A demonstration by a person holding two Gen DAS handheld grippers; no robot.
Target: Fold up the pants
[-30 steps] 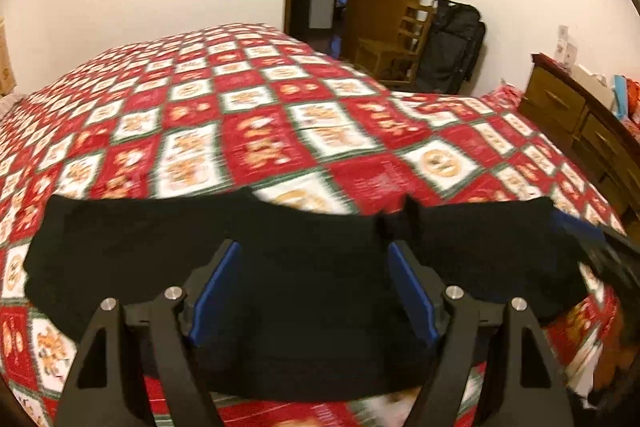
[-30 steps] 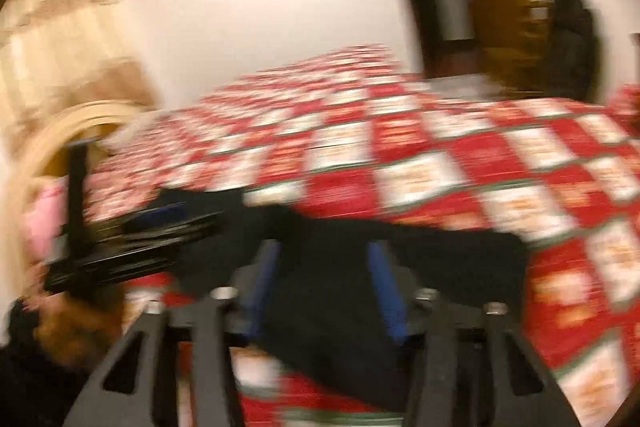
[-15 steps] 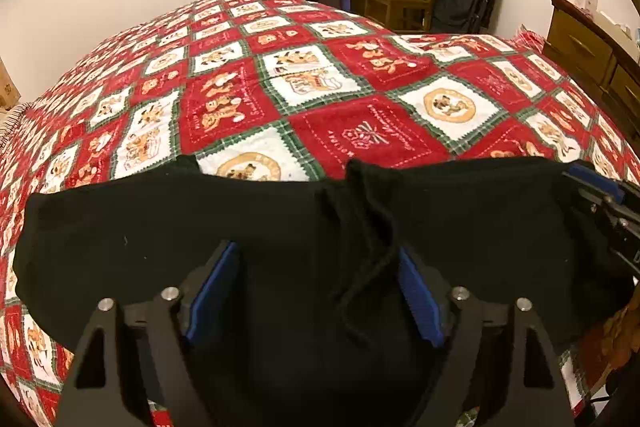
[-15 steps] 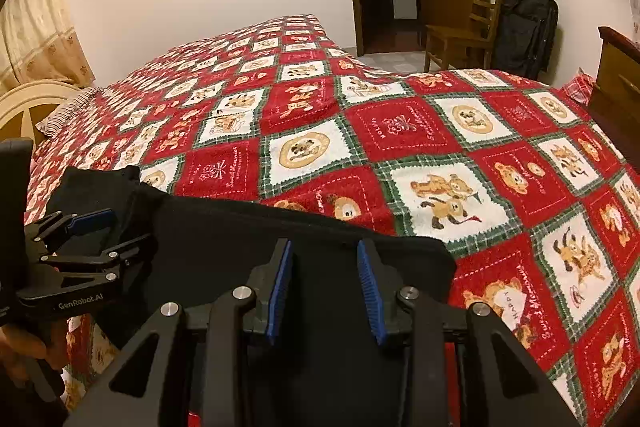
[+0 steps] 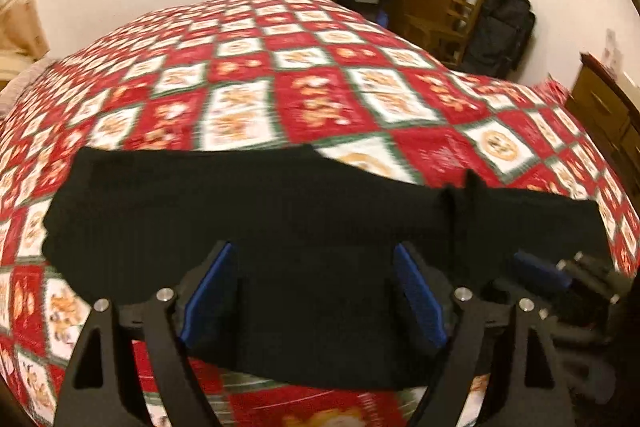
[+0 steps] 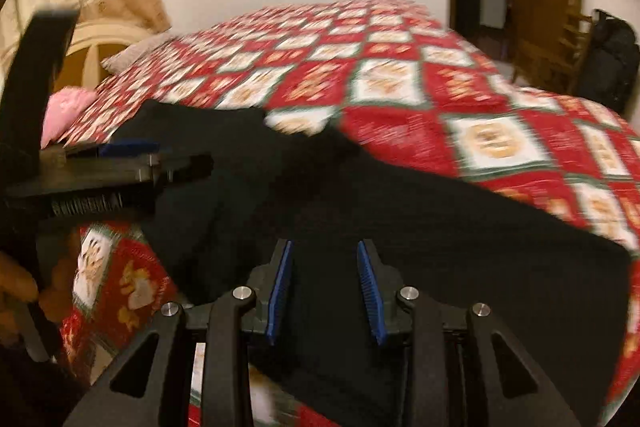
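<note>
Black pants (image 5: 256,211) lie folded in a wide band across the near edge of the bed; they also show in the right wrist view (image 6: 400,223). My left gripper (image 5: 316,291) is open over the middle of the band, blue pads spread wide with cloth below and between them. My right gripper (image 6: 324,287) is open with a narrower gap over the right part of the pants. The right gripper shows at the lower right of the left wrist view (image 5: 560,279). The left gripper shows at the left of the right wrist view (image 6: 120,163).
The bed carries a red, white and green patterned quilt (image 5: 280,87). A wooden dresser (image 5: 604,111) stands to the right. A chair (image 5: 448,27) and a black bag (image 5: 500,31) stand by the door. A pink item (image 6: 64,111) lies near the headboard (image 6: 96,43).
Both views have lifted and swung, now blurred by motion. The right gripper's jaws have opened wider. The pants band sits lower and more slanted in the left view.
</note>
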